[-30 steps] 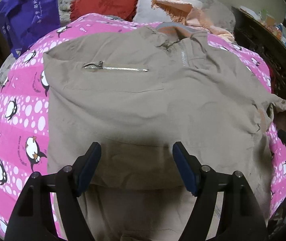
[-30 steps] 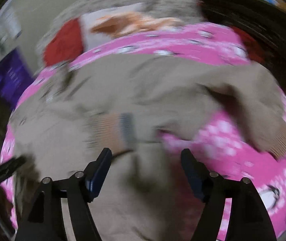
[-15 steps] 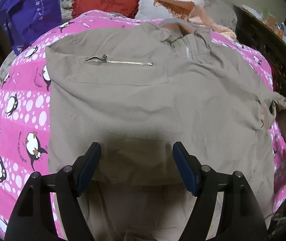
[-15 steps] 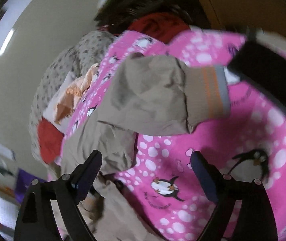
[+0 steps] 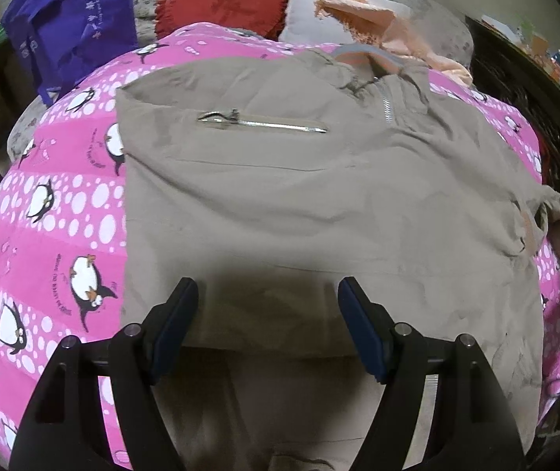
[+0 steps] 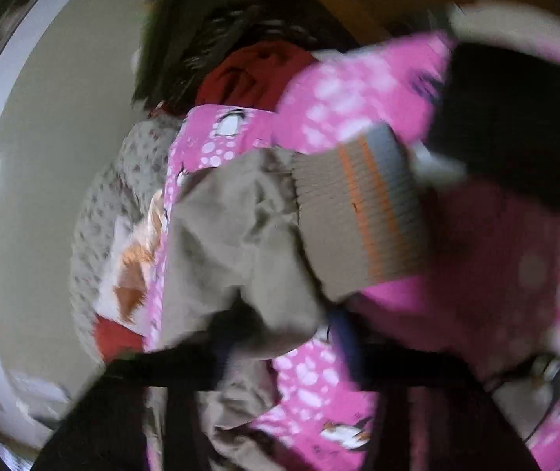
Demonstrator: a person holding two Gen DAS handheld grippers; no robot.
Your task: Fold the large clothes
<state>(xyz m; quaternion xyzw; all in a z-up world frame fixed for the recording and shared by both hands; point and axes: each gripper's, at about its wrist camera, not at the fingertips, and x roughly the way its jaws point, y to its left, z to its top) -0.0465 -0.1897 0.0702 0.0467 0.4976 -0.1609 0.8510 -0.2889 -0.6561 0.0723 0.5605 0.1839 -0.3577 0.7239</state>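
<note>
The right tool (image 6: 280, 337) has swung in on the sleeve (image 6: 240, 235) at centre frame; blur hides its grip. The left tool (image 5: 268, 314) hovers spread over the jacket (image 5: 299, 204), flat on the bed (image 5: 44, 196), so the sleeve fold looks next.

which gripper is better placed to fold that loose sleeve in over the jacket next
Right, probably. The right gripper sits right at the sleeve, just short of its ribbed cuff, though blur hides its jaws. The left gripper hangs open over the jacket hem, far from that sleeve.
</note>
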